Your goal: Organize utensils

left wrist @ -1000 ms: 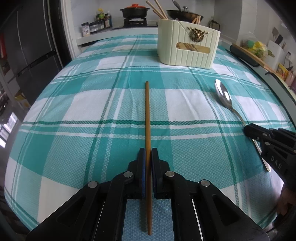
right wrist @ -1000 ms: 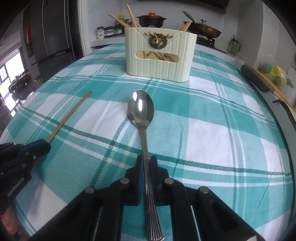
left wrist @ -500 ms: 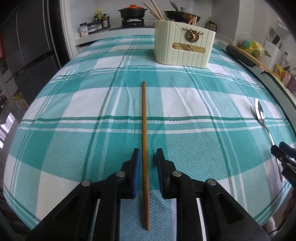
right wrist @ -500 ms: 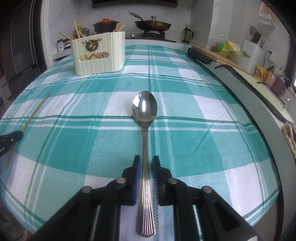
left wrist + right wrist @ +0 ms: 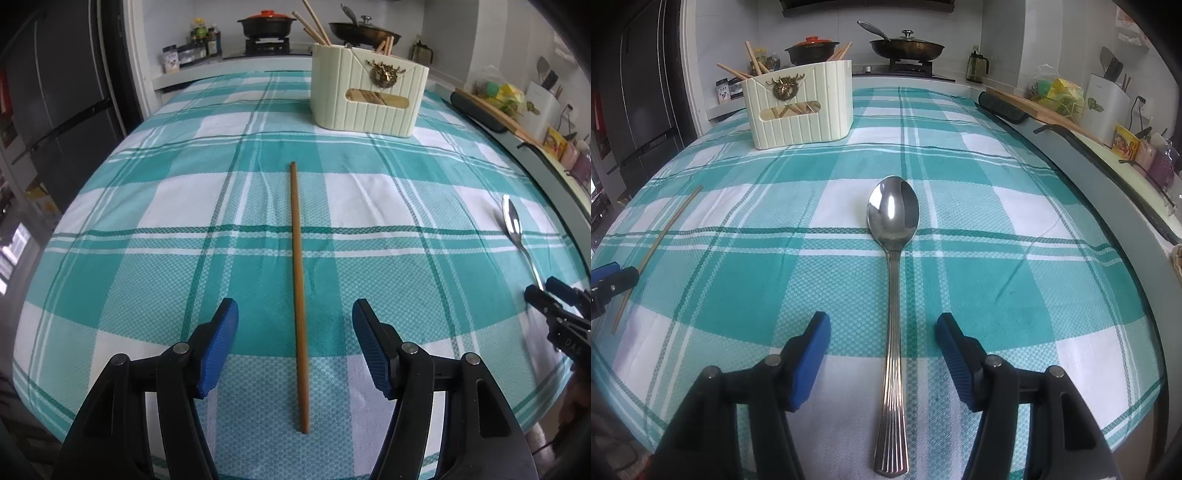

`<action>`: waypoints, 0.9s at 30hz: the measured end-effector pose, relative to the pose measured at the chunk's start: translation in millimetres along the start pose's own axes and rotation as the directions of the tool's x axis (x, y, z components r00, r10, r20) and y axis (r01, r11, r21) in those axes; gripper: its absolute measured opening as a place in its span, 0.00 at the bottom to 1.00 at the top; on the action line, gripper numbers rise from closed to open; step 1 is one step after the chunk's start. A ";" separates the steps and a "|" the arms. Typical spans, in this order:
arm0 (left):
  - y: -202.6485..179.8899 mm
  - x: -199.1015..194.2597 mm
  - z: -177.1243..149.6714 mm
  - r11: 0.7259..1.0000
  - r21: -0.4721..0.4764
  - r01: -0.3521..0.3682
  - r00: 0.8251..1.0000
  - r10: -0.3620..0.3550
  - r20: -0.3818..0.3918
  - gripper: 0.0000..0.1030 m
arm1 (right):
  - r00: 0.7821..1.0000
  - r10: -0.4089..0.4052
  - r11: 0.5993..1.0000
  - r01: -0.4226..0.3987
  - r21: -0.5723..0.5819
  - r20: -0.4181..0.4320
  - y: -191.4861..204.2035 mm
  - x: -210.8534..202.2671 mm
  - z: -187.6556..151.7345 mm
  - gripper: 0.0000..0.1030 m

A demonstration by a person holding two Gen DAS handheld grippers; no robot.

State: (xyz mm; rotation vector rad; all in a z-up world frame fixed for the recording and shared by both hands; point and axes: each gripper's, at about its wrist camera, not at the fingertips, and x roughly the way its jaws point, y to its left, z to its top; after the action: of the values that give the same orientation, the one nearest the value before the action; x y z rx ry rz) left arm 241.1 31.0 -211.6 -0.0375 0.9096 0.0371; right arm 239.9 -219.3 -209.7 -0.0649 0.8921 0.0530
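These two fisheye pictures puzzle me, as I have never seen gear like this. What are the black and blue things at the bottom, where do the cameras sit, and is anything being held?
There is no robot here: a person holds a pair of tongs in each hand, and a camera on each looks forward along its two fingers. One picture is from the left tongs, the other from the right tongs; the blue parts are the grip pads. A table with a teal checked cloth fills both views. A wooden chopstick lies flat between the left fingers, and a metal spoon lies flat between the right ones. Neither is held: both sets of jaws are opening, their pads clear of the utensils. At the far end stands a cream utensil holder with more chopsticks in it.
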 end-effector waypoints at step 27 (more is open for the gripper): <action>42.8 18.0 39.3 0.984 -0.063 0.165 0.981 -0.170 -0.091 0.68 | 0.997 0.044 0.998 -0.046 -0.032 -0.062 -9.9 9.4 11.6 0.66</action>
State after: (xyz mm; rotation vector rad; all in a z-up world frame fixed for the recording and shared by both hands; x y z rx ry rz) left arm 281.0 75.9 -202.3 -0.1684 0.9990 -0.0972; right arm 255.5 -228.1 -209.4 -0.0782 0.9538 0.1087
